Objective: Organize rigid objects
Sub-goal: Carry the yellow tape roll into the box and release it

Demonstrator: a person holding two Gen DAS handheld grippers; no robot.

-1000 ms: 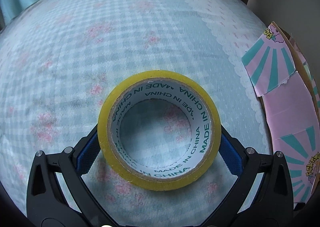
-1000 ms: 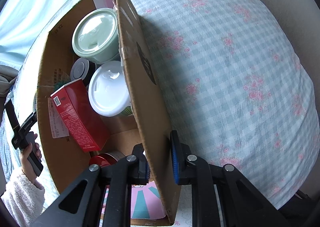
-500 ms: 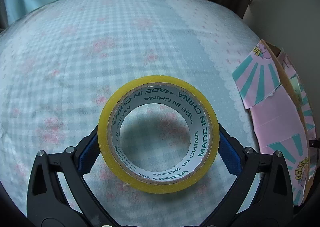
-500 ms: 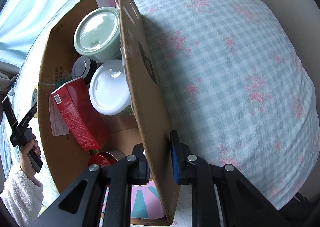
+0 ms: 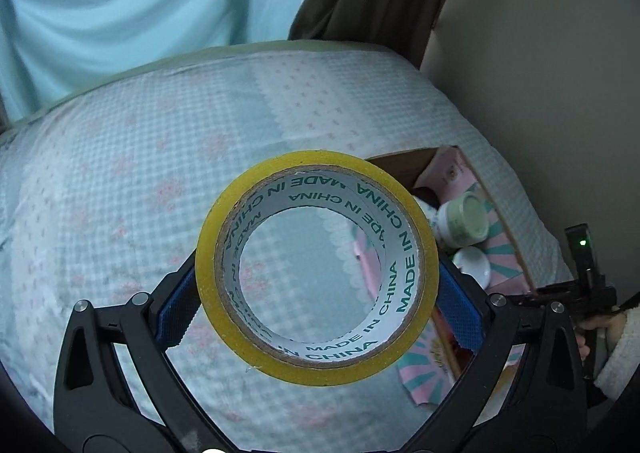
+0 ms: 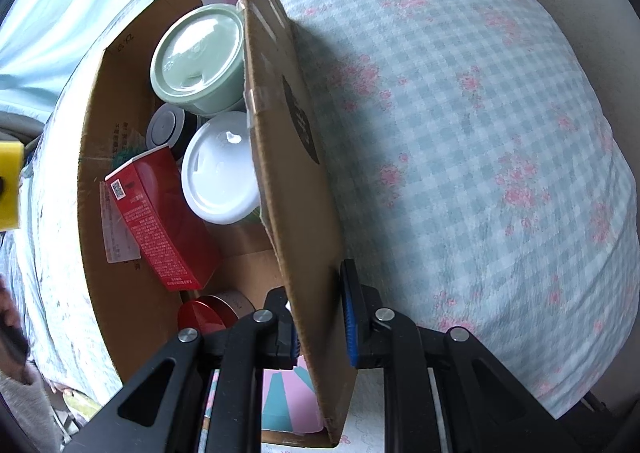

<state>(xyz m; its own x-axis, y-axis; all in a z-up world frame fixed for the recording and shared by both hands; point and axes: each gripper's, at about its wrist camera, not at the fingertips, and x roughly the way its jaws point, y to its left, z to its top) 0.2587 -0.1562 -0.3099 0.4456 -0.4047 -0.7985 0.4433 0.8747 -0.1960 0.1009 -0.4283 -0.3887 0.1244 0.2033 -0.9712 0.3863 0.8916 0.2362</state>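
A: Which step is in hand?

B: The carry, by the look of it. The left tool [image 5: 318, 295] is closed on the outer rim of the yellow tape roll [image 5: 316, 267], blue pads pressed against both sides, and the roll appears to hang clear above the checked bedspread [image 5: 132, 189], on the near side of the cardboard box [image 6: 288, 157].

A: And the other tool?

B: The right tool [image 6: 320, 313] is nearly shut, pinching the box's near wall, seemingly to steady it.

A: What is in the box?

B: A green-lidded tub [image 6: 198, 59], a white-lidded tub [image 6: 222, 169], a red carton [image 6: 160, 217] and a red tin [image 6: 204, 315] at the near end.

A: So the next move?

B: Probably to bring the roll over the box's open top and find a gap; bare floor shows between the carton and the gripped wall. The left tool should open only once the roll is low inside.
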